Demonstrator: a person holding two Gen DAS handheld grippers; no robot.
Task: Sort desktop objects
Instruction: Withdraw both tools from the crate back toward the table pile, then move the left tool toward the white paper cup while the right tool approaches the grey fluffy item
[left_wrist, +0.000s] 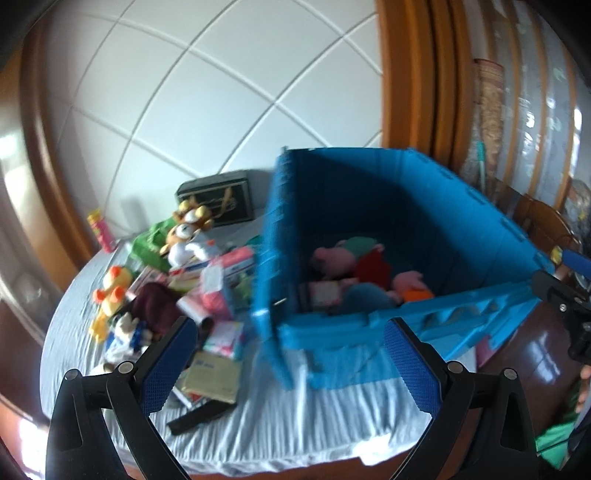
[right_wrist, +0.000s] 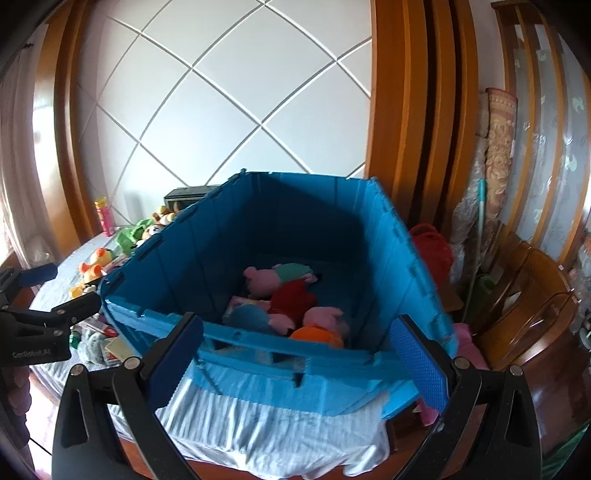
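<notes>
I held left tool (left_wrist: 288, 363) wide, empty, above striped cloth (left_wrist: 280, 417) at table edge. Right tool (right_wrist: 295, 363) also wide, empty, facing near wall of blue crate (right_wrist: 258, 350). Crate stood open on cloth. Inside: pink plush pigs (right_wrist: 264, 280), red plush (right_wrist: 291, 299), orange item (right_wrist: 317, 334). Unsorted pile lay left of crate: orange-yellow plush duck (left_wrist: 112, 291), brown-and-white plush (left_wrist: 184, 236), boxes (left_wrist: 225, 280), green bag (left_wrist: 147, 247). Left view blurred; smaller items not identifiable.
</notes>
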